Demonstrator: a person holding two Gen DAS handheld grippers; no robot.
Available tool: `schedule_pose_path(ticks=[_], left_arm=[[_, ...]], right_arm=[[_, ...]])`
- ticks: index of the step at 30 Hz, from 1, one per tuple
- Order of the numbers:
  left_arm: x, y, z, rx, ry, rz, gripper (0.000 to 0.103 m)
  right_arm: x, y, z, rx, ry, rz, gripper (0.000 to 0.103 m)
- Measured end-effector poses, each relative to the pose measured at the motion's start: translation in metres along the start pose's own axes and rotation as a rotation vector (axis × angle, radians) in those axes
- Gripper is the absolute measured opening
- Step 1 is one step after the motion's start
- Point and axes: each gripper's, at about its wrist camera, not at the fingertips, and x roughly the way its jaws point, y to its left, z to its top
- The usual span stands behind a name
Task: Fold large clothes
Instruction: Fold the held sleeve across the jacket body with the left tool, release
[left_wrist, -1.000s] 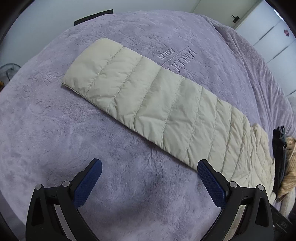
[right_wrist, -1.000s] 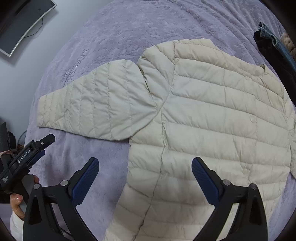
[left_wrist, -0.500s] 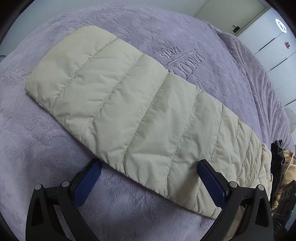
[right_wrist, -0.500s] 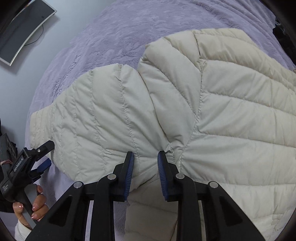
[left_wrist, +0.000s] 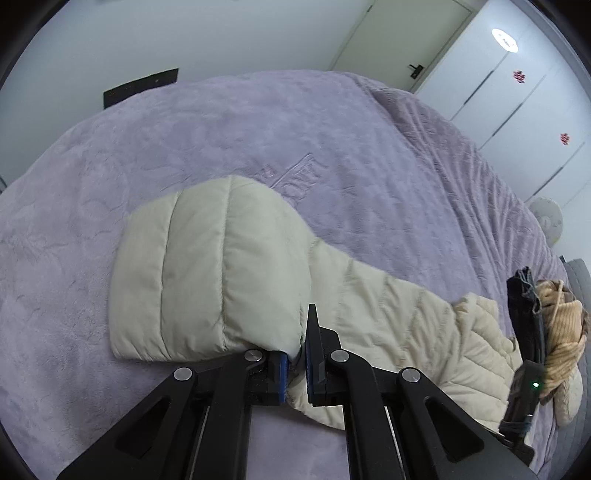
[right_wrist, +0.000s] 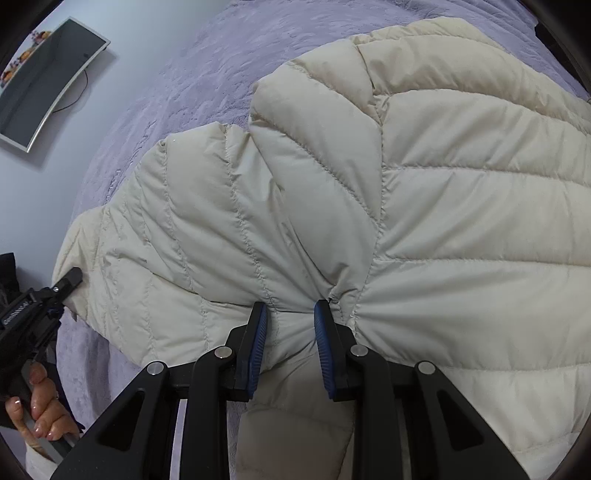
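A cream quilted puffer jacket (right_wrist: 461, 221) lies spread on a purple bed cover (right_wrist: 184, 74). My right gripper (right_wrist: 290, 314) is shut on a bunched fold of the jacket where the sleeve meets the body, near the armpit. In the left wrist view my left gripper (left_wrist: 295, 354) is shut on the near edge of the sleeve (left_wrist: 221, 266); its cuff end is lifted and curled over, off the bed cover (left_wrist: 332, 129). The left gripper (right_wrist: 62, 284) also shows at the sleeve's end in the right wrist view, held by a hand (right_wrist: 40, 417).
A dark garment (left_wrist: 524, 314) and a tan knitted one (left_wrist: 561, 325) lie at the bed's right edge. White wardrobe doors (left_wrist: 517, 92) stand beyond the bed. A curved monitor (right_wrist: 48, 81) hangs on the wall. Bare purple cover stretches beyond the sleeve.
My left gripper went from wide open to shut on the sleeve edge and lifted it, folding the cuff end over. My right gripper came down and shut on the armpit fold.
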Motion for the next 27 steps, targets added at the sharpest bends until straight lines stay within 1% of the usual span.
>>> schedule_pose_path(ticks=[5,6,9,11,13,17,20,22,24,25,27], left_arm=[[-0.032,-0.062,0.006,0.140,-0.040,-0.070,0.008],[-0.039,-0.075,0.001,0.169,-0.043,-0.084,0.008],[-0.045,-0.119,-0.008,0.260,-0.019,-0.122,0.008],[-0.048,-0.147,-0.021,0.308,-0.004,-0.139,0.008],[-0.043,-0.176,-0.033,0.357,0.021,-0.146,0.008],[-0.024,-0.230,-0.069,0.465,0.095,-0.132,0.008],[-0.003,-0.265,-0.105,0.554,0.163,-0.120,0.008],[0.010,-0.285,-0.131,0.619,0.189,-0.100,0.008],[0.026,-0.304,-0.156,0.694,0.207,-0.062,0.009],[0.038,-0.310,-0.168,0.720,0.231,-0.036,0.009],[0.056,-0.318,-0.187,0.739,0.300,-0.020,0.009]], right_arm=[[0.008,-0.003,0.007,0.022,-0.007,0.045,0.029],[0.010,-0.003,0.010,0.026,-0.005,0.053,0.029],[0.007,-0.007,0.016,0.050,0.016,0.094,0.029],[0.002,-0.011,0.017,0.098,0.033,0.131,0.029],[-0.015,-0.021,0.020,0.117,0.012,0.142,0.029],[-0.061,-0.060,0.016,0.136,-0.057,0.070,0.029],[-0.089,-0.100,0.011,0.195,-0.092,0.016,0.030],[-0.104,-0.127,0.001,0.238,-0.112,-0.026,0.030],[-0.112,-0.147,-0.007,0.278,-0.124,-0.074,0.030],[-0.115,-0.155,-0.013,0.296,-0.129,-0.093,0.030],[-0.118,-0.172,-0.018,0.329,-0.129,-0.114,0.030]])
